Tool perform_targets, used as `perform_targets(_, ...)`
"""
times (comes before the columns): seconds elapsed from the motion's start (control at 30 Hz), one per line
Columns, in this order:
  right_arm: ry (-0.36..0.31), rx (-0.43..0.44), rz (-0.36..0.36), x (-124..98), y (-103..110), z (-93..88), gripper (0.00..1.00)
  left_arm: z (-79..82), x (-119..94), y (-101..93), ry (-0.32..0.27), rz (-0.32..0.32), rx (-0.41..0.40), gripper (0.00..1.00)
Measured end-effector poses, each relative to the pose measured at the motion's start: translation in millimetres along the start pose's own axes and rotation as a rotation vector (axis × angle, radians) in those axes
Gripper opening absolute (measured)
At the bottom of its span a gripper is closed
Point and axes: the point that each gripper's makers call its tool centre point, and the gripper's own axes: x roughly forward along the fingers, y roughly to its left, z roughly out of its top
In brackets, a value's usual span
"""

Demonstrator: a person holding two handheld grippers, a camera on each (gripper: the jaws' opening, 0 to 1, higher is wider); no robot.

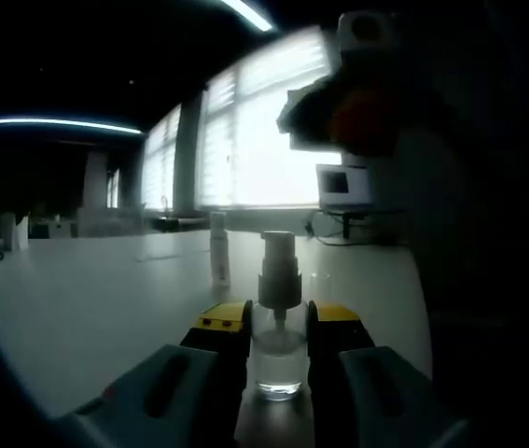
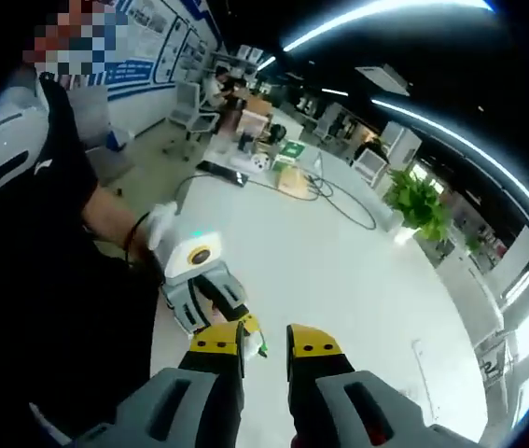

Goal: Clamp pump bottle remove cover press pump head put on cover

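Observation:
A clear pump bottle [image 1: 278, 359] stands upright on the white table [image 1: 87, 299], and its white pump head [image 1: 278, 266] is bare. My left gripper [image 1: 278, 327] is shut on the bottle's body, its yellow-tipped jaws pressing both sides. A slim translucent cover [image 1: 219, 247] stands on the table just behind and to the left. The right gripper [image 1: 357, 103] hovers dark above and to the right of the pump head. In the right gripper view, my right gripper [image 2: 264, 343] looks down at the table [image 2: 339, 271], open with nothing between its jaws. The left gripper [image 2: 199, 280] sits just beyond its left jaw, held by a gloved hand [image 2: 160, 224].
A person in dark clothes [image 2: 49, 271] stands at the table's left edge. Cables [image 2: 339, 201], boxes and a potted plant [image 2: 418, 205] lie at the far end. A small monitor [image 1: 343, 185] sits under bright windows [image 1: 255, 131]. The tabletop to the left of the bottle is bare.

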Motion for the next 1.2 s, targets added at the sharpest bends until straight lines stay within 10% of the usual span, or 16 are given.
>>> perform_targets(1.2,0.307,-0.184,0.284,37.7,2.8,-18.2,0.00,0.0,0.3,-1.8,-0.003,-0.009,0.007,0.15)
